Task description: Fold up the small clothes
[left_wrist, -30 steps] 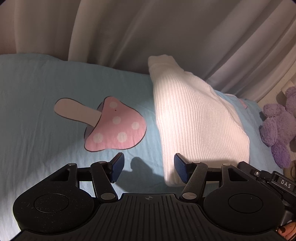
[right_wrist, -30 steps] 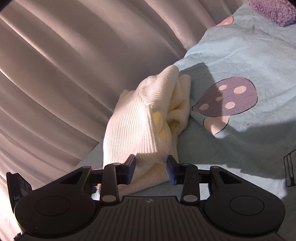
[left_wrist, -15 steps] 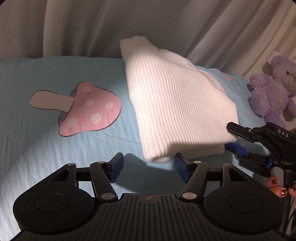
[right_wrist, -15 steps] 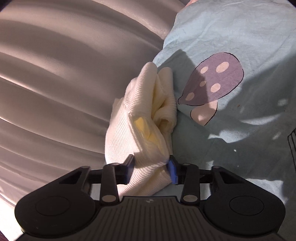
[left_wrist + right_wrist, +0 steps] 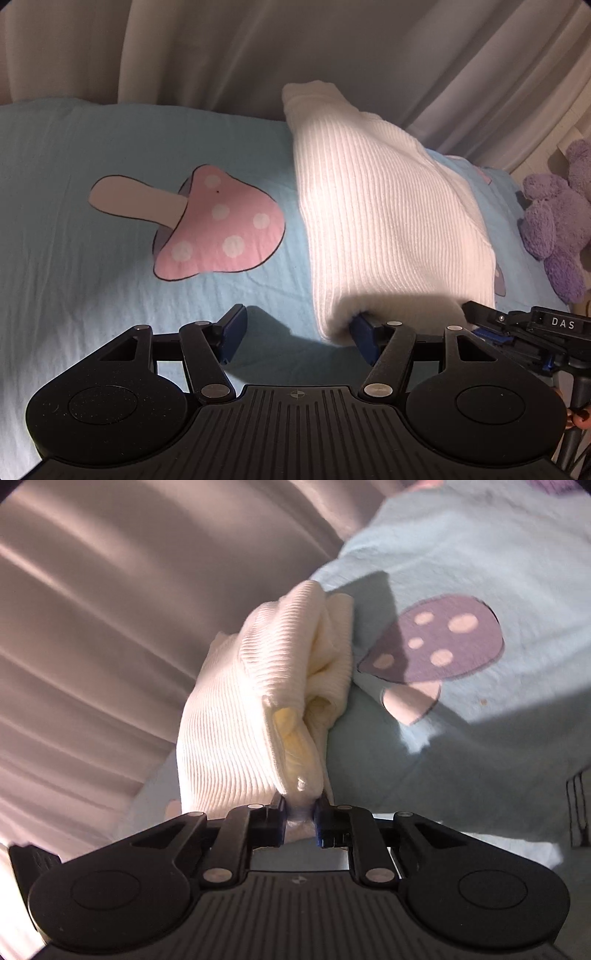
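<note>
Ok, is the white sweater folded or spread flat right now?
Folded. The white ribbed sweater is doubled into a thick bundle; the right tongs pinch its stacked layers.

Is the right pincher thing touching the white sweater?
Touching. In the right wrist view, the right gripper has both fingers closed on a bunched edge of the white sweater, with the cloth squeezed between them.

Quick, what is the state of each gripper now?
Left gripper: open, holding nothing.
Right gripper: shut on the white knit garment.
</note>
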`<state>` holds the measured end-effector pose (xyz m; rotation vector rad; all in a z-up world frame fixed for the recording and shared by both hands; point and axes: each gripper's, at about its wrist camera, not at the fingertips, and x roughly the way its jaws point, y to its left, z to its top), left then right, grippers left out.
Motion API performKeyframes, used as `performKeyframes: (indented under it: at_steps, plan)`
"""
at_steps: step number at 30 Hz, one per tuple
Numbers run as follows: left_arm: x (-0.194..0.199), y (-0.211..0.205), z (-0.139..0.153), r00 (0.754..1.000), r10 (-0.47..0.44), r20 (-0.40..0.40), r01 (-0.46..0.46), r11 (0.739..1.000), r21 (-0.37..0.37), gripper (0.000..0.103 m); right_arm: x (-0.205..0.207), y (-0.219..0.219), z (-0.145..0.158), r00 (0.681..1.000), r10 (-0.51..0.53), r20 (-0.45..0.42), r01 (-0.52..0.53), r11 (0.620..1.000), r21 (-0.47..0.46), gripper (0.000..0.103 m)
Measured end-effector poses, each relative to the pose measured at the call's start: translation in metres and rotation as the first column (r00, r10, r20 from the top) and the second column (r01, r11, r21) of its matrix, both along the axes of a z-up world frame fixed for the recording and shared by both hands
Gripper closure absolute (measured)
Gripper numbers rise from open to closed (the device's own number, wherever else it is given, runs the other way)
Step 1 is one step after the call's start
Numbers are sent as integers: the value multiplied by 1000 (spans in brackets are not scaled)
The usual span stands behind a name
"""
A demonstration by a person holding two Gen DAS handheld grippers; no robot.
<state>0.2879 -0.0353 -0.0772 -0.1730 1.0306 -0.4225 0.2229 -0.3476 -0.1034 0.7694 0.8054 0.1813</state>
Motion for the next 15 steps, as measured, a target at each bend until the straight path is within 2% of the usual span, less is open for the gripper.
performKeyframes:
  at_steps: [2, 4, 7, 9, 10, 12, 14, 15]
  plan:
    - [1, 5, 4, 1000, -5, 3, 5, 1000, -4, 35, -1, -8, 5, 1000, 16, 4, -16, 999, -32, 72]
    - [2, 13, 7, 1000, -4, -4, 3, 1000, -19, 34, -5, -26, 7, 999, -40, 34, 41, 999, -29, 46]
    - [7, 29, 12, 1000, -9, -14, 8, 998, -66, 32, 0, -55, 7, 990, -118, 74, 113, 991, 64, 34]
    - [14, 37, 18, 1000, 9, 11, -8, 994, -113, 30, 14, -70, 1, 985, -152, 79, 139, 979, 148, 26]
    - [20, 39, 21, 1000, 25, 14, -23, 989, -143, 30, 24, -74, -3, 984, -165, 69, 150, 971, 185, 25]
    - [36, 40, 24, 999, 37, 28, -29, 968, -250, 26, 48, -82, -15, 987, -157, 34, 143, 956, 255, 25]
    - [57, 33, 21, 999, 29, 27, -19, 941, -338, 24, 68, -83, -23, 987, -161, -14, 159, 949, 271, 25]
    - [68, 28, 18, 1000, 18, 9, -13, 930, -367, 24, 75, -82, -24, 989, -148, -1, 142, 950, 277, 27]
